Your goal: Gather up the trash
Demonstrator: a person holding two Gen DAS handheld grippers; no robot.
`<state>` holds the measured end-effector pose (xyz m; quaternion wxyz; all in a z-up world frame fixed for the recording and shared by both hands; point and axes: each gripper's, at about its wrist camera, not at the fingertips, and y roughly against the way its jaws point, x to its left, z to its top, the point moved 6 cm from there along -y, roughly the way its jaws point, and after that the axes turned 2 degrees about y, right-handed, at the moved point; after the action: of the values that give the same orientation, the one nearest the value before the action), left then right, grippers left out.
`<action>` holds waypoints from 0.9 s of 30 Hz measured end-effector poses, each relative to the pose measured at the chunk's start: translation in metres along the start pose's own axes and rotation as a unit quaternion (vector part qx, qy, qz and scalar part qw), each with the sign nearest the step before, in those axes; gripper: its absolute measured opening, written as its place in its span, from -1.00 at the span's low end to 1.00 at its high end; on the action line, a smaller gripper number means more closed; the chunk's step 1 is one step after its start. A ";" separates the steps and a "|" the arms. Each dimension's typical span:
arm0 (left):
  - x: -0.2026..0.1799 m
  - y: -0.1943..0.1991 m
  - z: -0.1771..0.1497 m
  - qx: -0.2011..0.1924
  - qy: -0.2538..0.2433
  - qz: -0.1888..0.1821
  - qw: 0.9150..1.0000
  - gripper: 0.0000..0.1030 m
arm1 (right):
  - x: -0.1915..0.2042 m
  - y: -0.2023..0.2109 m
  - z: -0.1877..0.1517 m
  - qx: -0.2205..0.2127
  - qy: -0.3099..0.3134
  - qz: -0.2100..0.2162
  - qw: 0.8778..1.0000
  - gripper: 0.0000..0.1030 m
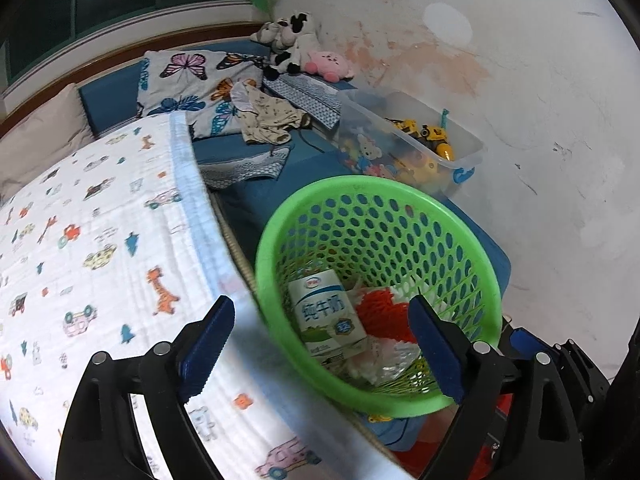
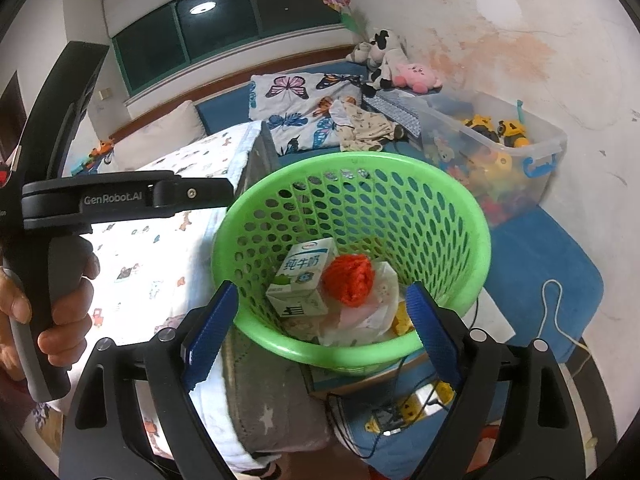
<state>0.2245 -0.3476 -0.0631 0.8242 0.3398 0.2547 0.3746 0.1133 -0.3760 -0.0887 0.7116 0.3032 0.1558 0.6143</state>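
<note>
Trash sits in the bottom of a green basket (image 2: pixel 352 208) beside the bed: a milk carton (image 2: pixel 302 280), a red mesh ball (image 2: pixel 352 280) and crumpled white paper (image 2: pixel 376 312), all of it probably light and easily crushed, the carton best pinched across its flat sides. Both the left gripper (image 1: pixel 320 340) and the right gripper (image 2: pixel 324 320) stand apart, holding nothing. A printed blanket (image 1: pixel 100 240) covers the bed, with a toy bin (image 2: pixel 500 152) against the stained wall.

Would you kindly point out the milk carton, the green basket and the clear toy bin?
milk carton (image 2: pixel 305 270): right wrist view, its printed front face.
green basket (image 2: pixel 478 216): right wrist view, its right rim.
clear toy bin (image 1: pixel 474 148): left wrist view, its near rim.
</note>
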 end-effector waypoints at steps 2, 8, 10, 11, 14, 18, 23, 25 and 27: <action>0.006 0.003 -0.002 -0.001 0.004 0.003 1.000 0.66 | 0.003 -0.001 0.001 -0.001 0.000 0.002 1.000 0.66; 0.028 0.018 -0.008 -0.014 0.016 0.021 1.000 0.70 | 0.016 0.003 0.003 -0.006 0.005 0.009 1.000 0.68; 0.034 0.022 -0.010 -0.016 0.019 0.026 0.999 0.70 | 0.019 0.003 0.003 -0.006 0.006 0.011 1.000 0.68; 0.036 0.024 -0.011 -0.017 0.019 0.029 0.999 0.70 | 0.021 0.003 0.003 -0.006 0.007 0.012 1.000 0.68; 0.048 0.033 -0.015 -0.025 0.024 0.043 0.998 0.70 | 0.029 0.003 0.003 -0.004 0.008 0.017 1.000 0.68; 0.063 0.045 -0.019 -0.037 0.027 0.063 0.997 0.84 | 0.041 0.002 0.004 -0.004 0.014 0.025 1.000 0.69; 0.085 0.065 -0.025 -0.060 0.029 0.089 0.994 0.84 | 0.058 0.001 0.006 -0.004 0.022 0.035 0.999 0.69; 0.094 0.073 -0.029 -0.067 0.032 0.097 0.993 0.85 | 0.064 0.001 0.008 -0.005 0.025 0.038 0.999 0.73; 0.102 0.078 -0.031 -0.071 0.036 0.105 0.991 0.86 | 0.071 0.000 0.008 -0.004 0.029 0.042 0.999 0.73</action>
<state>0.2286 -0.2173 -0.0409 0.7925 0.2912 0.2197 0.4887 0.1320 -0.3093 -0.0715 0.6817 0.2884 0.1607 0.6529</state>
